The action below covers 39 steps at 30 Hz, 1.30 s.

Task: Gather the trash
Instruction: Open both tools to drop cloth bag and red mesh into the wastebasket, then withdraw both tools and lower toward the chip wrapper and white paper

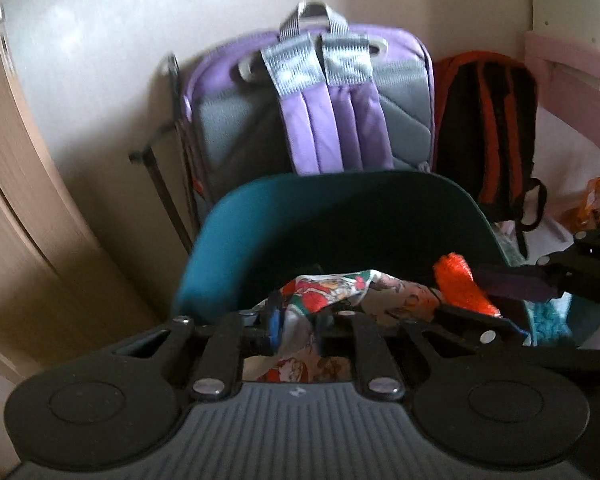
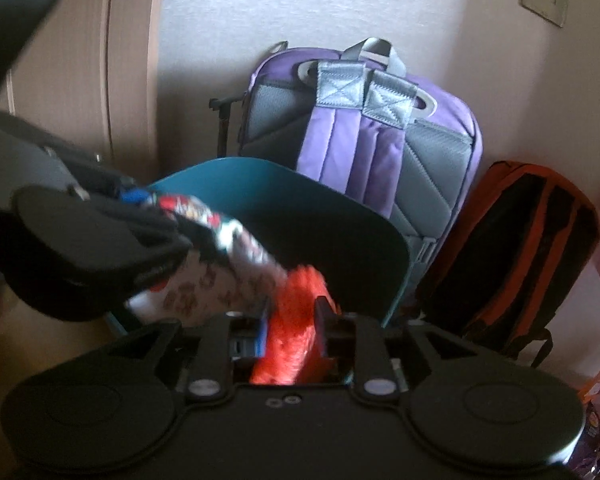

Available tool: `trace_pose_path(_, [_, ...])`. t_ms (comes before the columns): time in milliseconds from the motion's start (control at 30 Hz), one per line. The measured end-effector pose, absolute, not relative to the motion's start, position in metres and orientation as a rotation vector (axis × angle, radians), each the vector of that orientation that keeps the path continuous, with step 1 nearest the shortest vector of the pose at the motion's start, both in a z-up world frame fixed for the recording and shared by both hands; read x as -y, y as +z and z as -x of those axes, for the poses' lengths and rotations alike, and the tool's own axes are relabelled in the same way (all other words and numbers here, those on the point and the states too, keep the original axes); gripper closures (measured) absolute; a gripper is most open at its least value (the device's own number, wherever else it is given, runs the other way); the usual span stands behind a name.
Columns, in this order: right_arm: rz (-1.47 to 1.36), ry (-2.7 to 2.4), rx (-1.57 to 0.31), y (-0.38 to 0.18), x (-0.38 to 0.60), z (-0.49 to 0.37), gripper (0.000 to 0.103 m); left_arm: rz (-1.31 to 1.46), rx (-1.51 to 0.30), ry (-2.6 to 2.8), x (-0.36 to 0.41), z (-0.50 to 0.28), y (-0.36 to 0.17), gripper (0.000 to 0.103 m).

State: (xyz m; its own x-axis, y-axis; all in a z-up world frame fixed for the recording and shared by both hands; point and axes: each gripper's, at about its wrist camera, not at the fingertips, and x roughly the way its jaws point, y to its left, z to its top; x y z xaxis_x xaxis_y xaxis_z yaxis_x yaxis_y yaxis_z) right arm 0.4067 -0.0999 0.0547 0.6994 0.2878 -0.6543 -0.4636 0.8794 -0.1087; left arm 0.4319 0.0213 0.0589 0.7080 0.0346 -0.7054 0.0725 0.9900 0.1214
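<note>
Over the teal plastic bin (image 1: 236, 240), our left gripper (image 1: 296, 330) pinched a crinkly printed wrapper (image 1: 332, 292); our right gripper (image 2: 290, 328) pinched fuzzy orange-red trash (image 2: 288, 340).

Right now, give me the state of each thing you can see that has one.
Teal bin: open-topped, standing on the floor.
Printed wrapper: crumpled, between the left gripper fingers, over the bin.
Orange trash: crumpled, between the right gripper fingers, over the bin.
Purple backpack: upright against the wall.
Orange-and-black backpack: leaning against the wall.
</note>
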Motion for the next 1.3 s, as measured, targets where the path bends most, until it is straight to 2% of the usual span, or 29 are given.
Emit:
trace_pose_path(67, [0.266,0.423,-0.676,0.056,0.102,-0.405,0.070,-0.115,-0.792,-0.024,-0.022,-0.429,0.056,0.070])
trace_pose_path(133, [0.262,0.423,-0.671,0.057,0.104,-0.402,0.068,-0.107,-0.782,-0.019,-0.022,-0.426,0.057,0.049])
trace_pose_path(167, [0.257,0.426,-0.668,0.059,0.106,-0.398,0.065,-0.104,-0.776,-0.016,-0.022,-0.424,0.058,0.047])
trace_pose_path(367, [0.232,0.440,-0.652,0.071,0.112,-0.374,0.056,-0.067,-0.739,-0.028,-0.023,-0.399,0.080,0.046])
trace_pose_path(467, [0.215,0.457,-0.637,0.081,0.118,-0.355,0.052,-0.059,-0.722,-0.027,-0.022,-0.384,0.092,0.040])
trace_pose_path(700, [0.198,0.489,-0.602,0.099,0.129,-0.304,0.045,-0.049,-0.680,-0.030,-0.016,-0.334,0.113,0.040])
trace_pose_path(867, [0.182,0.506,-0.587,0.103,0.138,-0.272,0.042,-0.054,-0.663,-0.040,-0.013,-0.294,0.118,0.035])
trace_pose_path(1000, [0.161,0.529,-0.588,0.099,0.143,-0.250,0.041,-0.035,-0.664,-0.051,-0.015,-0.268,0.113,0.033])
trace_pose_path(1133, [0.148,0.551,-0.599,0.084,0.145,-0.233,0.039,-0.036,-0.659,-0.061,-0.018,-0.247,0.099,0.020])
trace_pose_path(1300, [0.123,0.581,-0.640,0.048,0.143,-0.220,0.038,-0.056,-0.679,-0.038,-0.025,-0.230,0.061,0.019])
